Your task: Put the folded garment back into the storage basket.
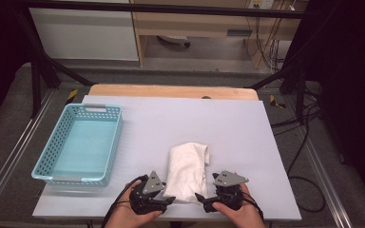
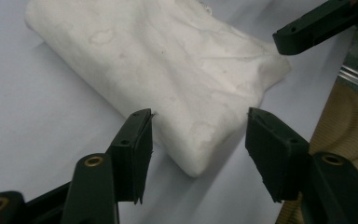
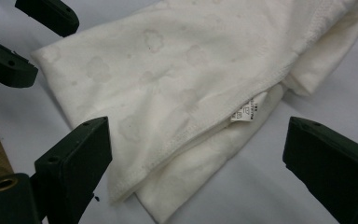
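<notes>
Grey table [image 1: 180, 123]: folded cloth [image 1: 187, 171] btwn open L claw [image 1: 170, 201], R claw [image 1: 200, 198].

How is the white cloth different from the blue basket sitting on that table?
The cloth is soft, folded and lies flat; the basket is stiff, with upright walls full of holes. The cloth is white with a faint flower pattern and a small tag; the basket is plain light blue. The cloth lies near the front edge between the two grippers, left and right; the basket stands off to the left, nothing in it. Both rest on the same pale table.
</notes>
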The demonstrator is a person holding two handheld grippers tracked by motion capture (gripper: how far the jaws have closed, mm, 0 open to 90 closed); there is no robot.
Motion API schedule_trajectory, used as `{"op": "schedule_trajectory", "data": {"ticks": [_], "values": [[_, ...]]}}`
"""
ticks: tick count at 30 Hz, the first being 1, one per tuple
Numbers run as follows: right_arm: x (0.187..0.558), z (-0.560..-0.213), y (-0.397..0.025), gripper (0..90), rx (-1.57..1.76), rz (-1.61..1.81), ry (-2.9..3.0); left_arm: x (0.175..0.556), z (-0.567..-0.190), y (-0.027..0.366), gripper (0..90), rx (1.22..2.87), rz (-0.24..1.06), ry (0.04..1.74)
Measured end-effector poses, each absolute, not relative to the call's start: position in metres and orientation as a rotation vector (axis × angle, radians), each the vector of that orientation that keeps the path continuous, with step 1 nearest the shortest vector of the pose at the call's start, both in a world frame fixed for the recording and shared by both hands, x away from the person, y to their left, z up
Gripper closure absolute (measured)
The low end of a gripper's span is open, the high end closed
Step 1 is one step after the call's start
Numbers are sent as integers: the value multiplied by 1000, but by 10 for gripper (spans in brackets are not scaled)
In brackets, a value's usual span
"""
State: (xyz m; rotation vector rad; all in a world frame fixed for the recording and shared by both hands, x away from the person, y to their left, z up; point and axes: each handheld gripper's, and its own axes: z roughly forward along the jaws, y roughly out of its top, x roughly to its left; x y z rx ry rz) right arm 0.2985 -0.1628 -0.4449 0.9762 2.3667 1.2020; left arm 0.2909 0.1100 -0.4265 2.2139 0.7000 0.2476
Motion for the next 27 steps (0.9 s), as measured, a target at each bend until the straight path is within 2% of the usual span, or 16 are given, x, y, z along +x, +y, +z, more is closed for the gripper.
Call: {"op": "schedule_trajectory", "data": {"ticks": [9, 20, 27], "values": [[297, -445, -160, 102, 976, 1204, 2382, 290, -419, 112, 329, 2133, 286, 681], [295, -453, -147, 118, 938, 1159, 2458, 298, -411, 128, 319, 2024, 395, 768], [292, -460, -140, 131, 930, 1061, 2504, 305, -411, 138, 317, 2009, 419, 819]]}}
